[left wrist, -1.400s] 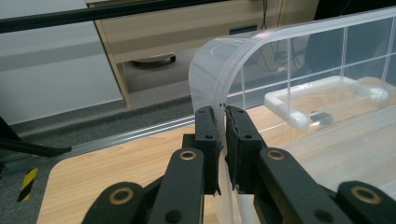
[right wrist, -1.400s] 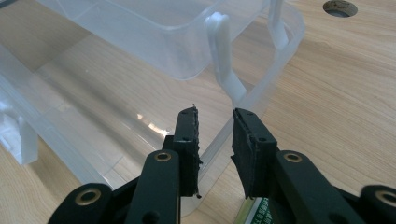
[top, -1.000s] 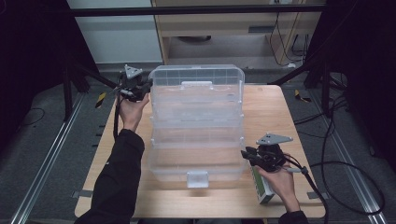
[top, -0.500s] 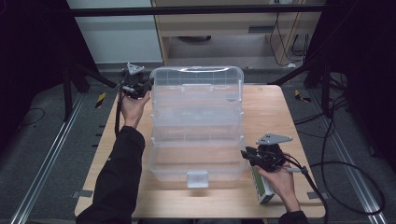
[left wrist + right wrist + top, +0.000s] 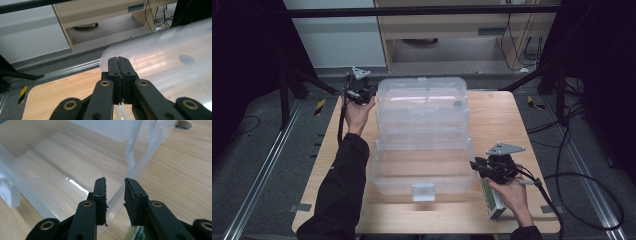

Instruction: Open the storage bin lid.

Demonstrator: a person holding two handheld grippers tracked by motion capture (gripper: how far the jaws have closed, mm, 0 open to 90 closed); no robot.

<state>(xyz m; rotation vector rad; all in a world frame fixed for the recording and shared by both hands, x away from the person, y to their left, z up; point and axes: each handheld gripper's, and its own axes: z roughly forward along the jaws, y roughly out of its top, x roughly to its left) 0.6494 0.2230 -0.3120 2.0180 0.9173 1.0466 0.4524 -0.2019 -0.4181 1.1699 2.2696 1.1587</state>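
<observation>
Open box [image 5: 422,170] on table [image 5: 507,115], lid [image 5: 422,97] behind.

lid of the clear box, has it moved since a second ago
Yes. The lid, pinched at its corner by the left gripper, has tipped slightly toward the table's far edge.

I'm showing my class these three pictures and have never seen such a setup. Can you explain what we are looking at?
No robot here: a person at a wooden table holds a hand tool with two black jaws in each hand. The high view looks down from above. The other two pictures come from cameras on the tools, looking along their jaws. On the table stands a clear plastic box with its lid raised. The left gripper sits at the lid's far left corner. Its jaws have just been closing and are now shut; whether they pinch the rim is hard to tell. The right gripper is open, with the box's near corner rim between its jaws. A green-and-white carton lies under that hand.
</observation>
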